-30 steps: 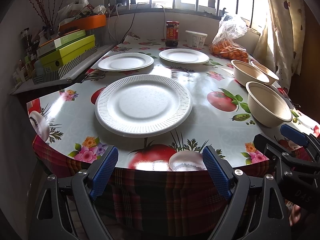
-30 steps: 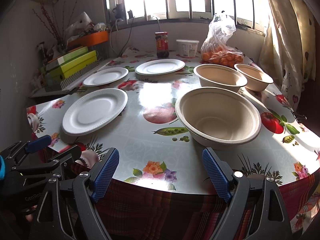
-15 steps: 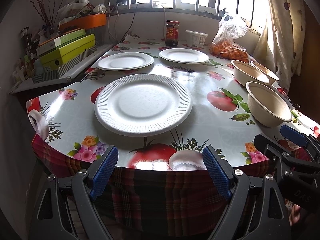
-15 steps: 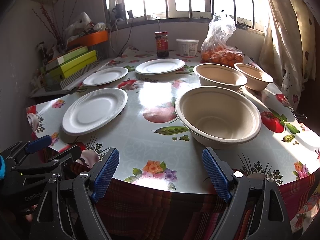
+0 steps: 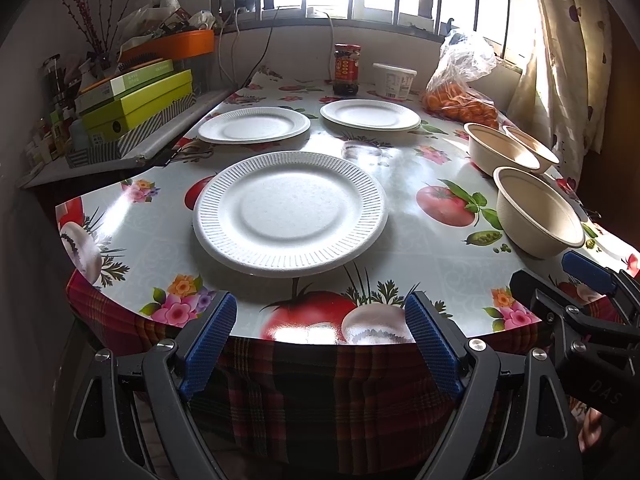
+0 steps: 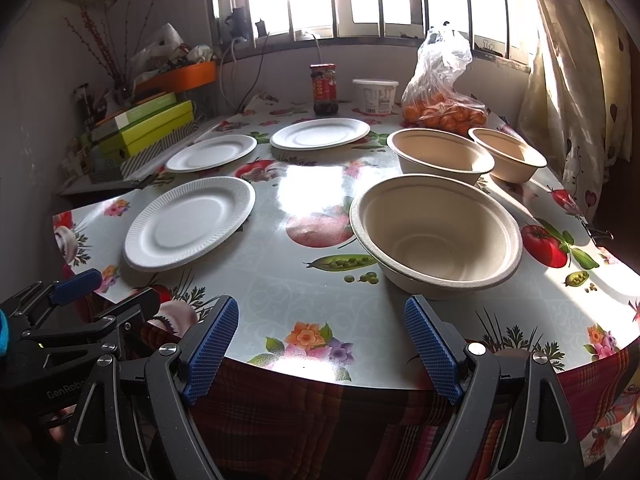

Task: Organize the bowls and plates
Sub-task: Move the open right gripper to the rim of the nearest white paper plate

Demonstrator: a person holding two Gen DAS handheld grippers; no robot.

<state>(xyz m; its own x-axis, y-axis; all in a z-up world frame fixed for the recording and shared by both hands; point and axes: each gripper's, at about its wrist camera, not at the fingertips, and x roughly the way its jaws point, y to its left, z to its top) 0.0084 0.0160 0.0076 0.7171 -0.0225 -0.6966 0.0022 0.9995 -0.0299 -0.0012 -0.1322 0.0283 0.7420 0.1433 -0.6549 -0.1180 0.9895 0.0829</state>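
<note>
Just off the table's (image 5: 400,184) near edge, the left gripper (image 5: 320,344) and right gripper (image 6: 320,344) hover wide apart, empty, facing the nearest plate (image 5: 290,212) and nearest bowl (image 6: 436,232).

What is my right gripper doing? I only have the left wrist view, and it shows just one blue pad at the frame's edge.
Observer: The right gripper is open and empty. It sits short of the table edge and is aimed at the near bowl.
Operator: Is there anything in that bowl? I can't see its bottom.
Observer: No, its bottom shows bare in the right wrist view.
Operator: And the far bowl? It's half hidden for me.
Observer: The far bowl stands upright on the table, not nested in the middle bowl.
</note>
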